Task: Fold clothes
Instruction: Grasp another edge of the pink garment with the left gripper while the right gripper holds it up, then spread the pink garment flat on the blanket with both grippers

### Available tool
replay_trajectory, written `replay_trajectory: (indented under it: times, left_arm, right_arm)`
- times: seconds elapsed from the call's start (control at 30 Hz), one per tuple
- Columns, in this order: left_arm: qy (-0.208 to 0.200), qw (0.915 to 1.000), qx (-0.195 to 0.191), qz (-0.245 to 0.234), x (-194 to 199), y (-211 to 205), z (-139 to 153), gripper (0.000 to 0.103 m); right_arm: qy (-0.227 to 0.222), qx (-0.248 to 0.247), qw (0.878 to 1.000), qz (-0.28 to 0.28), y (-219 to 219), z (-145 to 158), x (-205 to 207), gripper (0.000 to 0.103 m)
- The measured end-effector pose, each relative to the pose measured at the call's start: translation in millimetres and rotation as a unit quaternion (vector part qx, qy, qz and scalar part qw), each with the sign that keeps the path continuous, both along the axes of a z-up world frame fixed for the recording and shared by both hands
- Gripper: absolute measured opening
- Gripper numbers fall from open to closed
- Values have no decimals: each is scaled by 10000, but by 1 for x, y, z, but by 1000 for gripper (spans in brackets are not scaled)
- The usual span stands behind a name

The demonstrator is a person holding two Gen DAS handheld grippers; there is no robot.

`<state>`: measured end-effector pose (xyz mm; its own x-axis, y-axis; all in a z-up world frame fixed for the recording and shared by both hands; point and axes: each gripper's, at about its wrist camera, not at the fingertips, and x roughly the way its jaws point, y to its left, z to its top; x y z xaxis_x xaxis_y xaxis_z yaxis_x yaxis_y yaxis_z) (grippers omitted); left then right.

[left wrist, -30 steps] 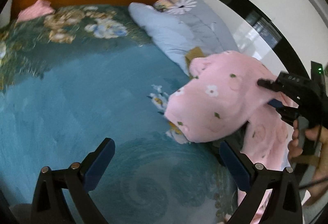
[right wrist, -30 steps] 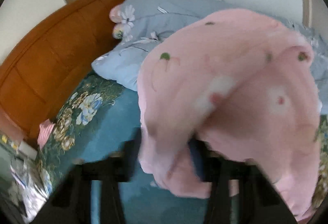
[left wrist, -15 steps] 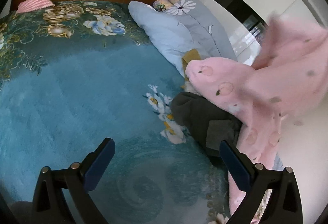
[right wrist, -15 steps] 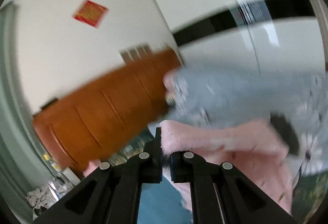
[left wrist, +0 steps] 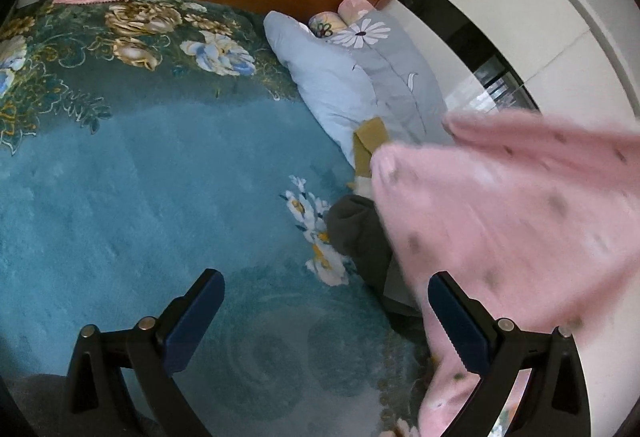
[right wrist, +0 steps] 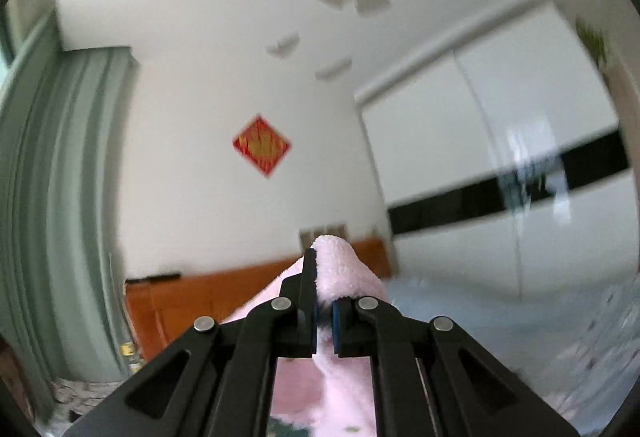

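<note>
Pinching one pink garment, right tongs clamped; left tongs wide apart, holding nothing; one dark garment.

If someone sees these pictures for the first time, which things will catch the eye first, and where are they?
The pink fleece garment stands out first: it hangs lifted at the right of the left wrist view, pinched in the shut right gripper. Under it lies the teal floral blanket, with a dark grey garment at its right side near the light blue pillows. The left gripper is open and empty above the blanket.
</note>
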<state>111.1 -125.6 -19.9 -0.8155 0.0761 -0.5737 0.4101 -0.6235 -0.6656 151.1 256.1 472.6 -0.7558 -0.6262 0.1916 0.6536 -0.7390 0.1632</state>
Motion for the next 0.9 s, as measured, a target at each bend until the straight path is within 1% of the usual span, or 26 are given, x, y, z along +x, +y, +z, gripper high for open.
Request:
replay_trajectory:
  times: [0.03,0.07,0.1,0.13,0.17,0.2,0.27,0.3,0.33,0.37,0.43,0.5,0.57,0.63,0.67,0.73,0.77,0.83,0.9]
  left_arm:
    - [25,10000,43,8,1,-1,0,103]
    - [44,10000,86,14,3,-3,0,103]
    - [34,9999,126,8,2,-3,0,103]
    - [20,9999,150,-9,2,-3,-1,103]
    - [4,9998,170,-33,1,-3,-1,103]
    - [-21,9998,177,-86,-1,-2,-2,103]
    - [-69,9996,187,-198,-4,1,-3,103]
    - [-94,9994,173,-279,-6,3,-3,103]
    - [-127,9991,146,-388,-8,7,-3,103]
    - [-162,9986,121,-491,-10,10,-3,103]
    - [-269,9973,97,-670,-14,16,-5,103]
    - [-440,9950,168,-883,-19,23,-11,103]
    - [-630,9917,263,-1091,-23,31,-17,103]
    - [-804,9870,259,-1369,-26,46,-21,103]
    - [-904,9837,219,-1540,-28,56,-23,103]
    - [-1086,9759,2,-1895,-31,79,-24,103]
    - [-1112,9720,-47,-2068,-31,91,-25,103]
    - [-1194,9634,-84,-2400,-31,116,-28,103]
    - [-1323,9545,72,-2673,-28,138,-36,103]
  right_arm:
    - [189,-10,9996,-215,12,5,15,4]
    - [284,-30,9987,-415,24,6,25,4]
    - [310,-57,9974,-652,39,4,35,5]
    - [214,-82,9952,-950,55,-2,41,5]
    - [51,-96,9929,-1186,69,-9,43,5]
    - [-212,-95,9890,-1458,82,-22,38,5]
    - [-951,-106,9750,-2006,113,-58,22,5]
    - [-1308,-125,9656,-2244,126,-78,13,5]
    - [-1721,-162,9520,-2526,142,-104,3,5]
    - [-2121,-234,9357,-2809,161,-134,-4,5]
    - [-2889,-380,8964,-3340,197,-192,-17,5]
    - [-3473,-555,8596,-3706,227,-242,-15,5]
    - [-4035,-727,8173,-4048,256,-292,-13,5]
    - [-4550,-873,7714,-4361,286,-340,-10,5]
    - [-4700,-825,7555,-4490,303,-354,-4,5]
    - [-5039,-624,7198,-4734,323,-384,7,5]
    - [-5192,-524,7025,-4839,333,-398,13,5]
    - [-5411,-340,6808,-4926,346,-421,24,8]
    - [-5573,-232,6727,-4862,353,-431,29,9]
